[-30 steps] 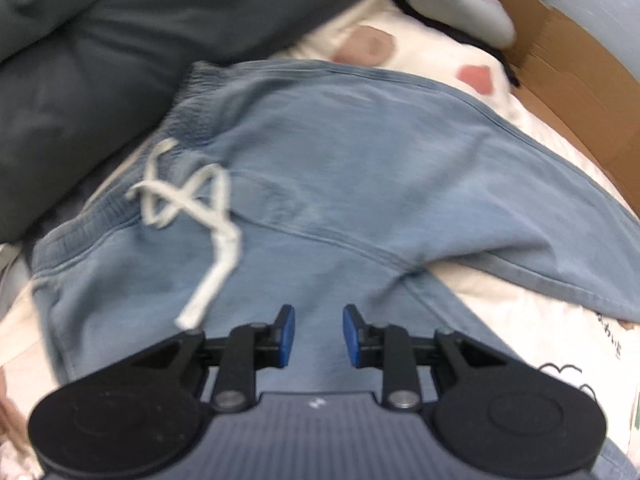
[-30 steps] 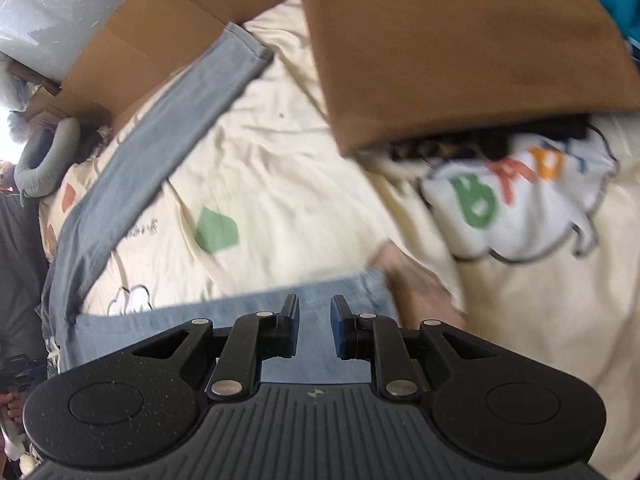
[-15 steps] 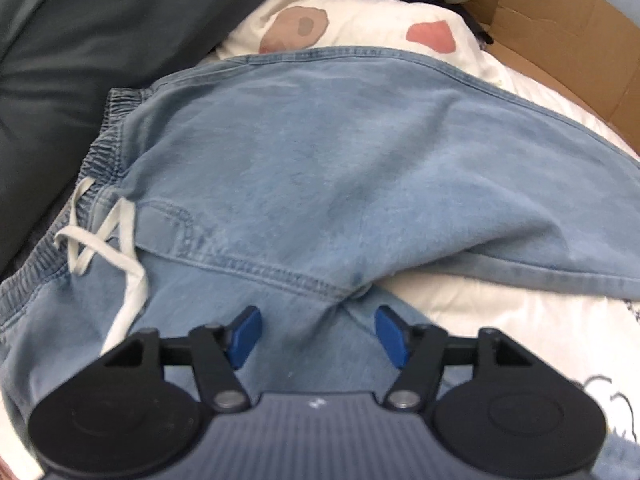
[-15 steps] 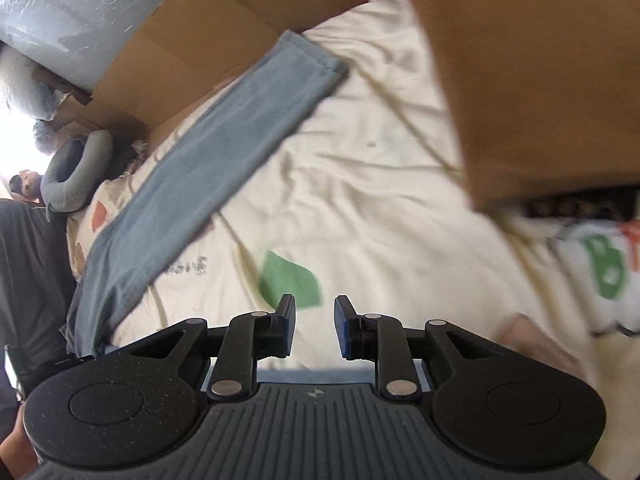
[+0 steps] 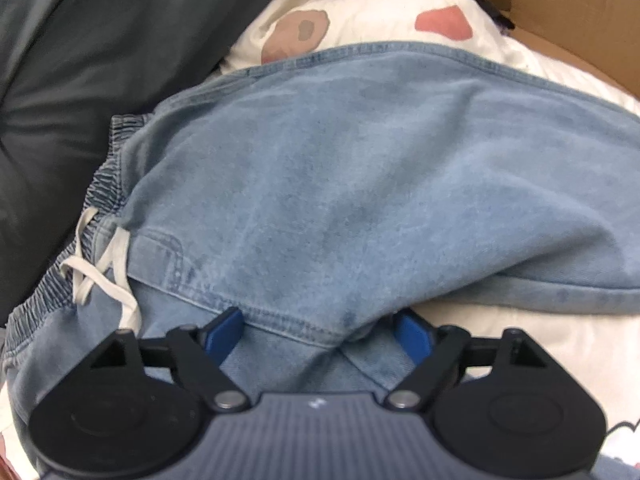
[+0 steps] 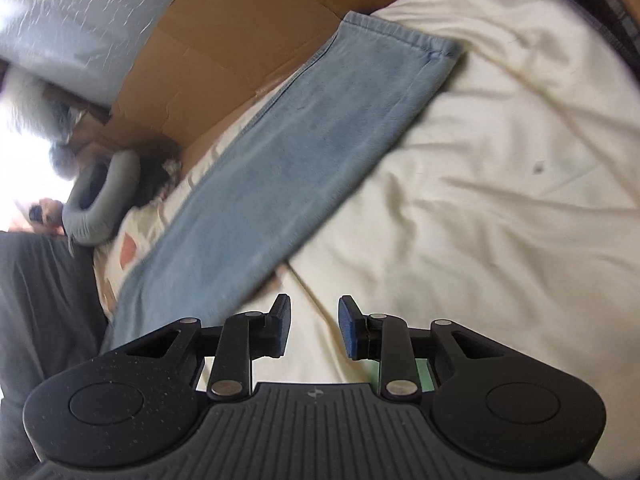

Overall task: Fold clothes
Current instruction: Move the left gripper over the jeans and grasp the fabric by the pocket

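Note:
Light blue denim trousers (image 5: 352,184) with an elastic waistband and a white drawstring (image 5: 100,268) lie on a cream printed sheet (image 5: 520,344). My left gripper (image 5: 320,334) is open, its blue pads either side of the crotch seam, low over the fabric. In the right wrist view one trouser leg (image 6: 288,152) stretches diagonally to its hem at the upper right. My right gripper (image 6: 314,328) is open and empty over the bare cream sheet (image 6: 500,220), just right of that leg.
Dark grey cloth (image 5: 80,80) lies at the left of the trousers. Brown cardboard (image 6: 240,40) borders the far side of the sheet, also in the left wrist view (image 5: 568,12). A grey neck pillow (image 6: 100,200) lies by the cardboard.
My left gripper opened wide and moved forward over the crotch seam. My right gripper swung away from the lower trouser leg toward the far one and opened a little.

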Motion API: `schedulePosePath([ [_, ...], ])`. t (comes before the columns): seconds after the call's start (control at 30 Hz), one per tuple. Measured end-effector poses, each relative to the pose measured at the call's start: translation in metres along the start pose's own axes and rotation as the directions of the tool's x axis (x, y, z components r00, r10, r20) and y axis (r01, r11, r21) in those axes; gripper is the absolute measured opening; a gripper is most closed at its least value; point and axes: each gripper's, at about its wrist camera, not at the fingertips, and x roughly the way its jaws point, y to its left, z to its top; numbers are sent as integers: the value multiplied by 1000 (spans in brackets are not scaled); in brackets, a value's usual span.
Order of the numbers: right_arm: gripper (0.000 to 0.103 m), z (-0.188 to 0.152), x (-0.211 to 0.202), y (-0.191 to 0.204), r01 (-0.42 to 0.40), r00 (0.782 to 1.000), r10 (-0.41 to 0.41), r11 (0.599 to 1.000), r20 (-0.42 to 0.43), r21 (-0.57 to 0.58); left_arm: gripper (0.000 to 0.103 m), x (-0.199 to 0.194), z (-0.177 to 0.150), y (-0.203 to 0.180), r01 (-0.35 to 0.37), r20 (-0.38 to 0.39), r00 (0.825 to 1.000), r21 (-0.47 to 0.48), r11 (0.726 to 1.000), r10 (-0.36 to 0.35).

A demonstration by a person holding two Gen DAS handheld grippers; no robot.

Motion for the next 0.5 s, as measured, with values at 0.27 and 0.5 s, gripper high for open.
schedulePosePath([
  [0.27, 28, 2, 51, 15, -59, 998, 61, 995, -11, 76, 93, 9, -1, 10, -6, -39, 999, 2, 1000, 6],
  [0.5, 28, 8, 81, 12, -68, 998, 68, 983, 10, 170, 81, -1, 3, 15, 9, -40, 999, 87, 996, -5],
])
